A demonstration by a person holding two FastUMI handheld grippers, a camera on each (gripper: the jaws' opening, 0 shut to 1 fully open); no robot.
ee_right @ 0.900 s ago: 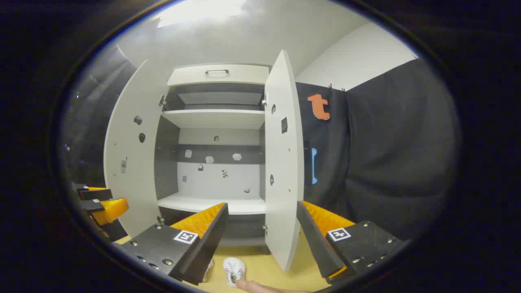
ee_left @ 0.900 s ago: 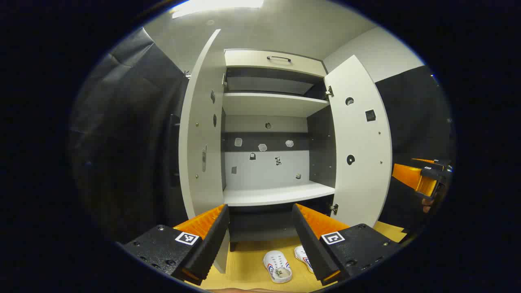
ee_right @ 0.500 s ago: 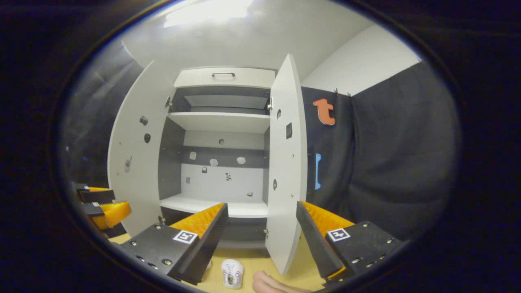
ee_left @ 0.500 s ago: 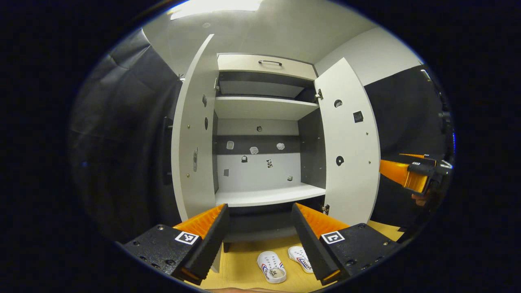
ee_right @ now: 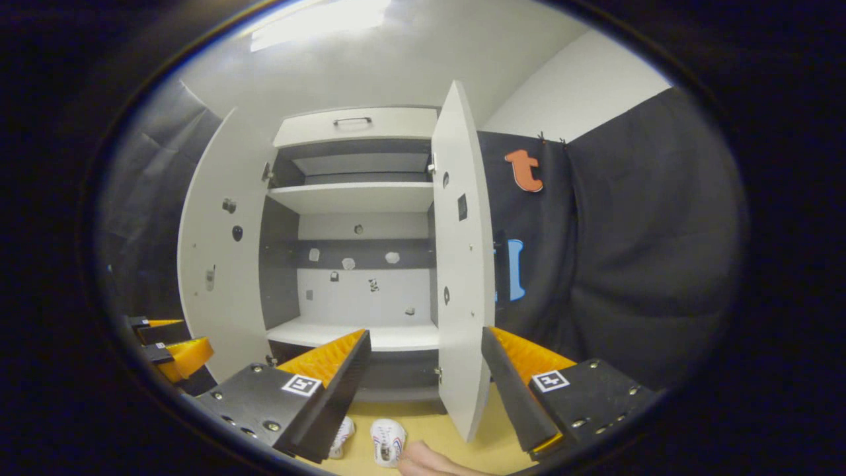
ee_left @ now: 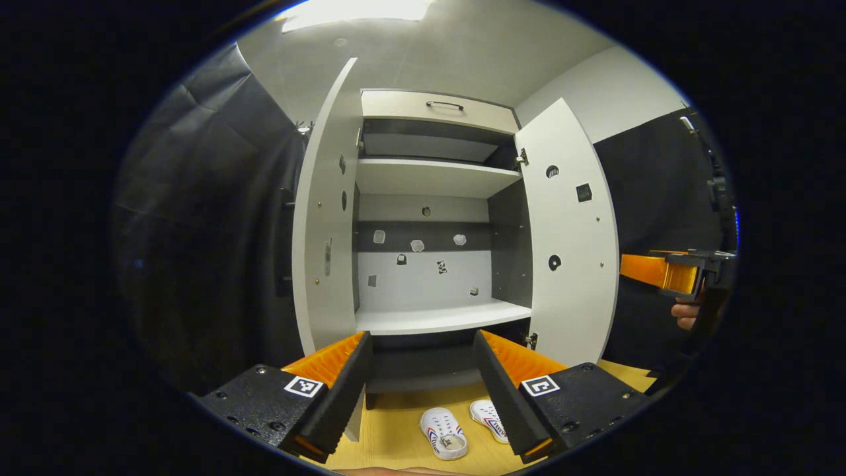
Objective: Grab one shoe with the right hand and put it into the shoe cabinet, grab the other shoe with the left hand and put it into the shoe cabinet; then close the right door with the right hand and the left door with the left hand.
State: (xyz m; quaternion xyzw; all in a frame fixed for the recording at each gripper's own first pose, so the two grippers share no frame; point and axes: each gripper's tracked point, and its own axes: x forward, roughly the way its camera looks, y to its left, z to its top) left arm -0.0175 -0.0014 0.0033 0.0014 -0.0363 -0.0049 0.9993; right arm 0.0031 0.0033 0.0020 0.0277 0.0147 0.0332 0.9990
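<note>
Since a sec ago both shoes slid a bit in view. Left gripper view: my left gripper [ee_left: 420, 390] fingers apart, holding nothing; two shoes [ee_left: 444, 433] on the floor [ee_left: 396, 436] below the open cabinet [ee_left: 436, 317]. Right gripper view: right gripper [ee_right: 423, 390] also spread w/ nothing in it, shoes [ee_right: 386, 443] by the right door [ee_right: 462, 284].

In the right gripper view, a second white shoe [ee_right: 342, 437] now peeks out beside the first shoe [ee_right: 386, 443]. In the left gripper view, the right gripper [ee_left: 667, 272] sits a little higher and flatter than before.
</note>
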